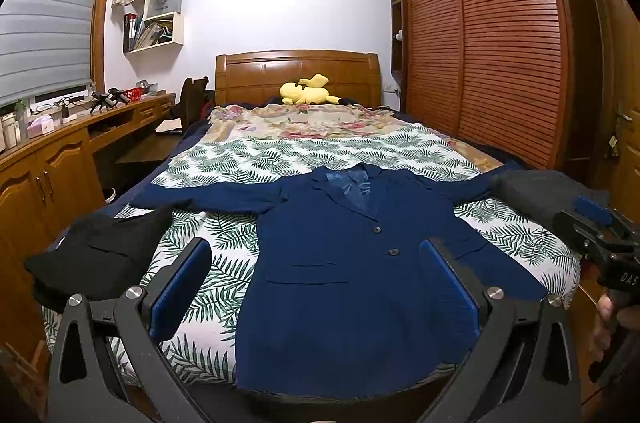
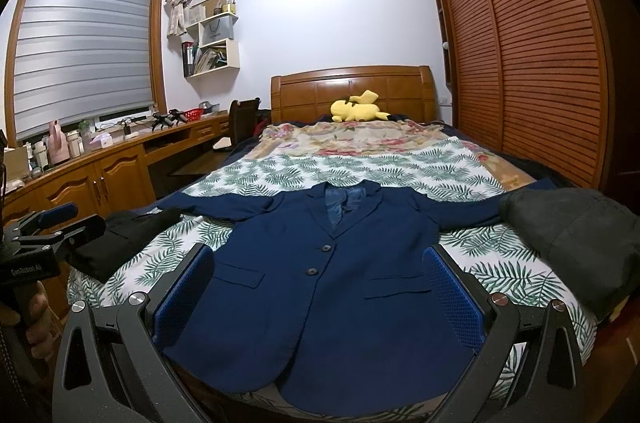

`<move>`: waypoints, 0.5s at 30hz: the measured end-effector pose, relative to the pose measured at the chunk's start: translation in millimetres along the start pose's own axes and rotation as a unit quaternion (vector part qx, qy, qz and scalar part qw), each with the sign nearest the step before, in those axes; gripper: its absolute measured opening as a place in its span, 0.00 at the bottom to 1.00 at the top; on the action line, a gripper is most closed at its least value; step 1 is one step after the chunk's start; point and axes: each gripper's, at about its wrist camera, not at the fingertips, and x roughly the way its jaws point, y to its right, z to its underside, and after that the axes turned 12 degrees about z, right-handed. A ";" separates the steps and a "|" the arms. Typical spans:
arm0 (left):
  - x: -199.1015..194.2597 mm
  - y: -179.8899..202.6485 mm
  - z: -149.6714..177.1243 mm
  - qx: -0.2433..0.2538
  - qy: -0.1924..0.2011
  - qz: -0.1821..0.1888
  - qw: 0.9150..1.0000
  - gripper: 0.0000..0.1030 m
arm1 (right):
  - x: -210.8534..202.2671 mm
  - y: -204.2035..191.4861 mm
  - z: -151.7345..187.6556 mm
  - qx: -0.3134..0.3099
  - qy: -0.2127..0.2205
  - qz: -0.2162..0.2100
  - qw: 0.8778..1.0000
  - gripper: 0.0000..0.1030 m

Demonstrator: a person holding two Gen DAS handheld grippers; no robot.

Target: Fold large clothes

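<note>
A black folded cloth (image 1: 100,255) lies on the left of the bed (image 1: 224,159). The blue jacket (image 1: 352,287) lies flat in the middle, sleeves out. A grey cloth (image 2: 576,239) sits right. The left claw (image 1: 316,287) and right claw (image 2: 320,299) are both wide and hold nothing.

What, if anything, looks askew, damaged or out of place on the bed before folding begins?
Nothing stands out. The navy jacket lies flat, face up and buttoned, sleeves spread, on the leaf-print sheet. A black folded garment sits to its left, a dark grey one to its right. Both hand-held grippers are open above it.
</note>
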 end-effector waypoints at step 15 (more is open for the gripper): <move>-1.7 2.2 -2.7 0.003 0.001 0.002 1.000 1.00 | 0.3 0.0 -0.2 0.003 0.001 -0.002 1.000 1.00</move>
